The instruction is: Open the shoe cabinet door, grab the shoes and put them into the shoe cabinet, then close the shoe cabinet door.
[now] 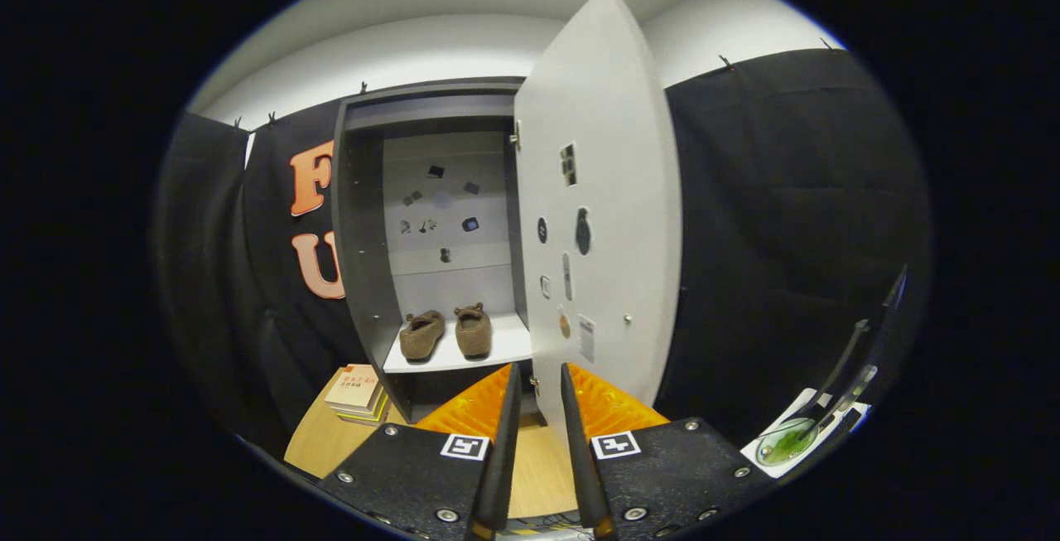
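Gripper (540,379): fingers stand a narrow gap apart, holding nothing; their tips sit just under the bottom corner of the open door.
Shoes (447,332): a brown pair side by side on the white shelf inside the cabinet — beyond the fingertips, at about 11 o'clock from them, well apart from the tongs.
Shoe cabinet (364,259): dark-framed, upright, standing on a wooden floor ahead of the fingers, its inside open to view.
Door (604,218): pale, swung out toward the camera, hinged along the cabinet's right side; it rises at 12 to 1 o'clock from the fingertips, its lower edge right by them.
Books (356,392): a small stack on the floor at the cabinet's left foot, 9 o'clock from the tips.
Hard to make out: small dark marks on the cabinet's back panel and on the door's inner face — too small to tell what they are.
Cut off: a white sheet with a green round object (785,441) at 3 o'clock, only partly seen.
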